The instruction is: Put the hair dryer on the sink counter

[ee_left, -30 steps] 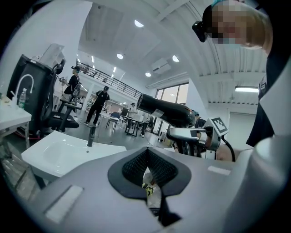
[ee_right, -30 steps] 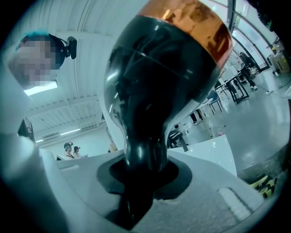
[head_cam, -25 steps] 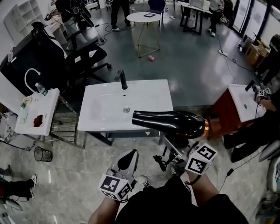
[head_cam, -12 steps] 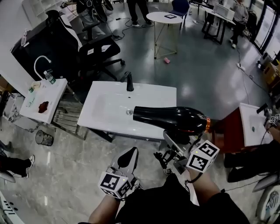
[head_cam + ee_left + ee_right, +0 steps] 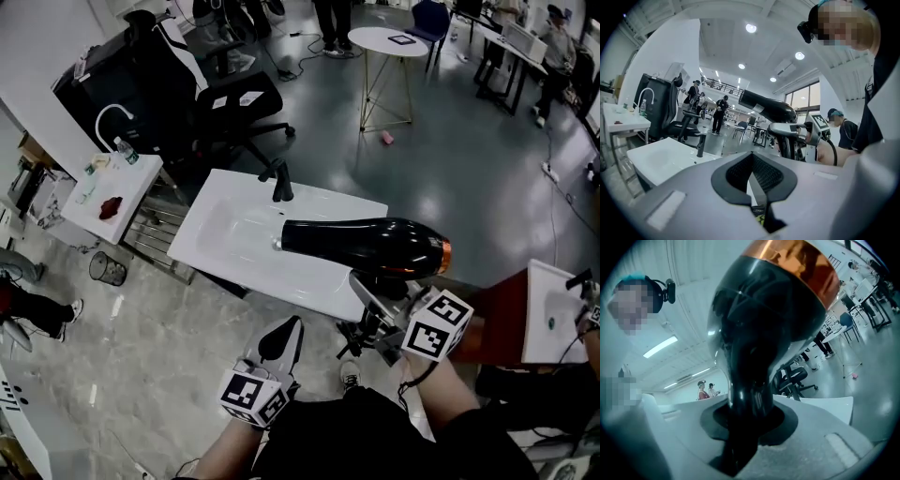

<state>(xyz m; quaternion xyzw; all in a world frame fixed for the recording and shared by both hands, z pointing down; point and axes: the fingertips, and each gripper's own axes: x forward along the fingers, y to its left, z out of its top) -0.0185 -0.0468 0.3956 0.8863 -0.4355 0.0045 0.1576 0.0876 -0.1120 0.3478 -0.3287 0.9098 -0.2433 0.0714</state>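
Note:
The black hair dryer (image 5: 366, 247) with a copper ring lies level in the air, its nozzle over the basin of the white sink counter (image 5: 225, 239). My right gripper (image 5: 367, 289) is shut on its handle from below. In the right gripper view the dark handle (image 5: 745, 394) fills the gap between the jaws of the right gripper (image 5: 743, 423). My left gripper (image 5: 278, 342) hangs lower, short of the counter's front edge, shut and empty. The left gripper view shows the left gripper (image 5: 752, 157) with its pads together, and the hair dryer (image 5: 768, 105) beyond them.
A black faucet (image 5: 281, 183) stands at the counter's back edge. Behind it is a black office chair (image 5: 220, 98). A small white side sink (image 5: 112, 192) and a wire bin (image 5: 108, 270) are at the left. Another sink on a red-brown cabinet (image 5: 553, 314) is at the right.
The right gripper has carried the hair dryer from the counter's front edge to above its right half. The left gripper has kept its place below.

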